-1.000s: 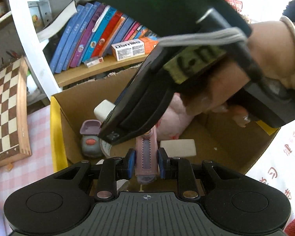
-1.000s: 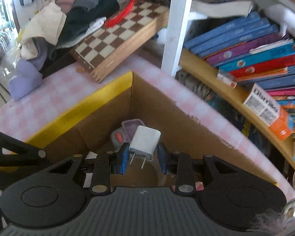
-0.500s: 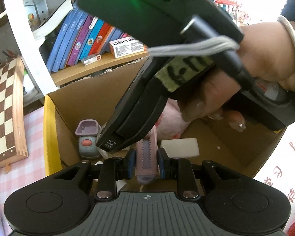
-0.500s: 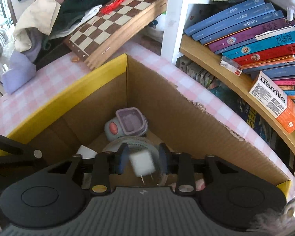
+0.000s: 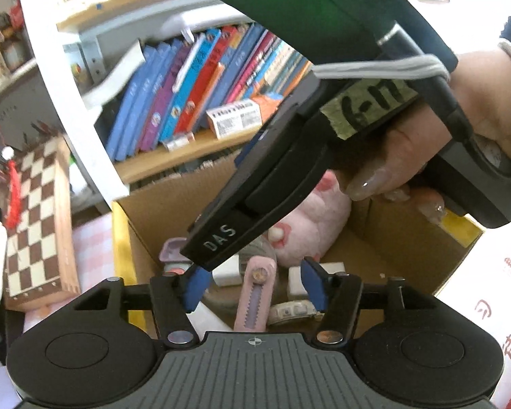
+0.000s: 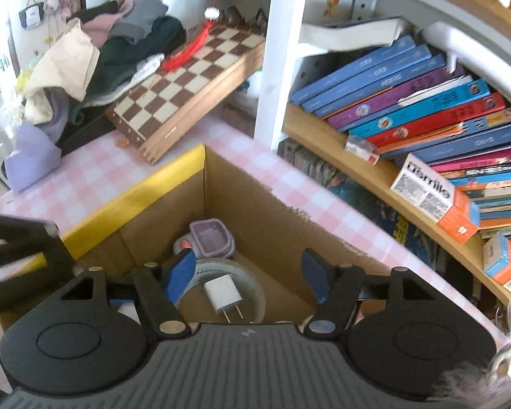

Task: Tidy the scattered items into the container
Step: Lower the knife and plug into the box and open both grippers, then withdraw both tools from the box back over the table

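The left gripper (image 5: 253, 284) hangs over the cardboard box (image 5: 173, 201) with its blue-padded jaws spread wide and nothing between them; below the gap a pink utility knife (image 5: 255, 294) lies in the box, touching neither pad. Just beyond it sit a white adapter block (image 5: 226, 274), a pink plush toy (image 5: 310, 228) and a small lilac lidded tub (image 5: 170, 250) at the far left corner. Crossing above, the right gripper's (image 6: 245, 271) black body carries the white letters "DAS" on its near end and a strip of olive tape with hand-written marks that look like "6-11"; a hand (image 5: 460, 126) grips its handle at the right. Seen along its own fingers, that right gripper also stands wide open and empty above the box, and a white charger plug (image 6: 223, 294) lies prongs toward the viewer inside a roll of clear tape (image 6: 252, 289) on the box floor; printing on the roll is too small to read. The lilac tub rests beyond the roll in the far corner. The box has a yellow-taped rim (image 6: 133, 197) and stands on a pink checked cloth (image 6: 85, 184). To the left leans a wooden chessboard (image 6: 187, 78) with a red tassel (image 6: 187, 51); to the right a shelf holds slanted books (image 6: 426, 102) and a white-and-orange carton (image 6: 432, 197) whose lettering appears to read "usmile".
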`<action>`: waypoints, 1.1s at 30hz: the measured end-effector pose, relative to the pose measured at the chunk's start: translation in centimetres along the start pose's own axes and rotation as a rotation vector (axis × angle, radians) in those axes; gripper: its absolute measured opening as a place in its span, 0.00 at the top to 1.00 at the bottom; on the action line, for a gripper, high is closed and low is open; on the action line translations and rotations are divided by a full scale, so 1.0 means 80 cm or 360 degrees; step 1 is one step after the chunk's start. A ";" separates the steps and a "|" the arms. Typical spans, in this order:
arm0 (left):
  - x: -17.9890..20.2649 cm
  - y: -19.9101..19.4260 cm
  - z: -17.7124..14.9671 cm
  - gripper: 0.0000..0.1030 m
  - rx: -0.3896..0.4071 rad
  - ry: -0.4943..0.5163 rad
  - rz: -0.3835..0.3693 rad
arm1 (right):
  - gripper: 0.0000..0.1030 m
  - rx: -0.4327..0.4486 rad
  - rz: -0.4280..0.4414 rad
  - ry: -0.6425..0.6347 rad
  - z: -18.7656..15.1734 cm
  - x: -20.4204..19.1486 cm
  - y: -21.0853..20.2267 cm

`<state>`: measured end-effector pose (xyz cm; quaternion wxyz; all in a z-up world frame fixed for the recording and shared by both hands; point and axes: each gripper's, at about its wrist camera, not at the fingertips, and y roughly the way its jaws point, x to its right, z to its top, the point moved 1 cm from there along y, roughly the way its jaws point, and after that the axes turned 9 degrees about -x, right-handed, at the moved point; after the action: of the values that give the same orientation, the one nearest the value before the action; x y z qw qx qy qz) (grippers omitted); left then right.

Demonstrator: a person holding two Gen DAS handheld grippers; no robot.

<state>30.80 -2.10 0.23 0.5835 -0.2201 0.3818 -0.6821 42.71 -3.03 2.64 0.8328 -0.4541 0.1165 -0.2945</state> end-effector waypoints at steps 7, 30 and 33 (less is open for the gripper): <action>0.002 -0.034 -0.004 0.21 0.0088 -0.0019 0.0098 | 0.16 0.0141 -0.0034 0.0040 -0.014 0.005 -0.047; -0.002 -0.129 -0.067 0.14 0.0247 -0.0345 0.0191 | 0.10 0.0364 -0.0309 0.0260 -0.163 -0.004 -0.172; 0.005 -0.138 -0.084 0.14 0.0242 -0.0345 0.0175 | 0.07 0.0348 -0.0363 0.0353 -0.195 -0.019 -0.186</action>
<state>18.79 -0.38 4.64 0.6728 -0.2264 0.2753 -0.6483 28.57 -19.00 6.02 0.8205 -0.3359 0.1228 -0.4460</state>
